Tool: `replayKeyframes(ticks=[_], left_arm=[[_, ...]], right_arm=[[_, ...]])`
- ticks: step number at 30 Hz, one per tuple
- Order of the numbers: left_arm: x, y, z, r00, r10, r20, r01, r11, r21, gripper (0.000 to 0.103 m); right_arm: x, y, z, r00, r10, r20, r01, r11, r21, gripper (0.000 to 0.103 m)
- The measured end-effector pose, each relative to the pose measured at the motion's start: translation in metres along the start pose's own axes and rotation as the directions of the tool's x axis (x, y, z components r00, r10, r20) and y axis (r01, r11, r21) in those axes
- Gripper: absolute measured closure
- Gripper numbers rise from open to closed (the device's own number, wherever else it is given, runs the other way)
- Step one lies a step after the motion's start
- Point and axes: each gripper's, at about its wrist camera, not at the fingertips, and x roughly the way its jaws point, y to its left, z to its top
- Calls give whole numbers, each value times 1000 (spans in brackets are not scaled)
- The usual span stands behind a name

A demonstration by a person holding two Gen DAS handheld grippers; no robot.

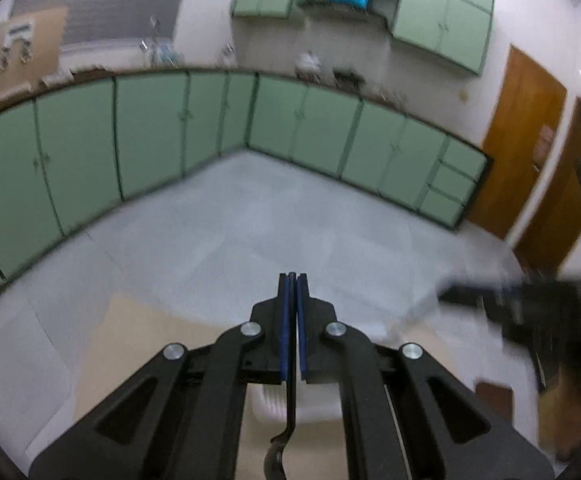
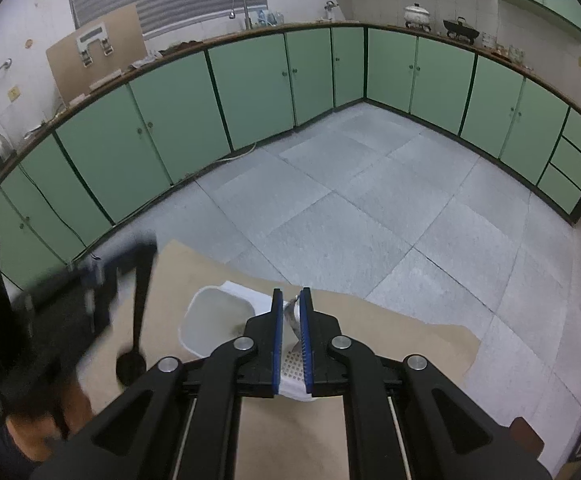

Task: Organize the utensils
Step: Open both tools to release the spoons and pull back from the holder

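Left hand-held gripper point(image 1: 291, 280) is clamped on a black spoon point(image 2: 135, 320), handle up, bowl hanging down, left of the white bin point(image 2: 210, 320) on the bench point(image 2: 390, 344). Right hand-held gripper point(image 2: 291, 294), nearer the bin, pinches a slotted steel utensil point(image 2: 293, 344).

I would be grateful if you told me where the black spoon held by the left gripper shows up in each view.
Left wrist view: the black spoon hangs at bottom centre, its handle clamped between the left gripper fingers.
Right wrist view: the spoon is at lower left, blurred, bowl downward, beside the white container.
Shared landmark: the corner where the green cabinets meet.
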Motion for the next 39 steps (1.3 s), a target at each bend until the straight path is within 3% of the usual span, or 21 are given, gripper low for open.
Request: replayKeyframes(ticks=[6, 9, 14, 15, 16, 21, 23, 25, 27, 29, 30, 32, 34, 36, 39], left_arm=[[23, -8, 18, 997, -20, 79, 24, 998, -50, 100], [36, -25, 12, 993, -34, 112, 40, 998, -45, 100], [45, -21, -13, 994, -38, 102, 45, 997, -62, 98], [45, -21, -19, 994, -30, 101, 37, 997, -68, 95], [45, -19, -23, 995, -26, 96, 32, 997, -68, 86], [22, -12, -26, 995, -8, 100, 14, 998, -60, 72], [0, -14, -20, 992, 8, 125, -4, 999, -35, 60], [-26, -11, -12, 985, 39, 166, -36, 999, -19, 32], [-64, -9, -3, 974, 51, 219, -51, 999, -4, 18], [-95, -11, 3, 973, 52, 227, -60, 998, 26, 14], [-113, -12, 4, 972, 65, 224, -77, 996, 45, 13], [-141, -13, 1, 974, 92, 207, -108, 992, 70, 5], [-173, -12, -8, 980, 101, 171, -117, 989, 86, 5], [-207, -7, -28, 986, 103, 133, -116, 989, 94, 5], [-250, 6, -63, 989, 98, 109, -107, 992, 73, 5]], right_arm=[[9, -8, -1, 1000, 7, 2, -7, 1000, 22, 95], [14, -14, -5, 1000, 15, -7, -15, 999, 32, 95], [17, -19, -12, 1000, 18, -15, -17, 999, 34, 95], [17, -20, -12, 1000, 16, -16, -16, 999, 37, 95], [18, -21, -13, 1000, 17, -18, -16, 999, 43, 95], [12, -20, -19, 1000, 19, -24, -18, 999, 50, 95], [5, -18, -20, 1000, 18, -18, -17, 999, 50, 95], [-8, -18, -21, 1000, 21, 1, -21, 998, 60, 95], [-29, -17, -24, 999, 14, 36, -16, 998, 68, 95], [-58, -13, -29, 996, -1, 91, -5, 998, 64, 94], [-70, -11, -31, 993, -12, 115, 5, 998, 63, 91], [-109, -2, -45, 978, -43, 203, 33, 998, 49, 74], [-141, 8, -63, 957, -81, 278, 72, 997, 41, 49], [-180, 22, -94, 927, -107, 360, 100, 994, 37, 42], [-217, 42, -143, 905, -94, 415, 81, 996, 48, 33]])
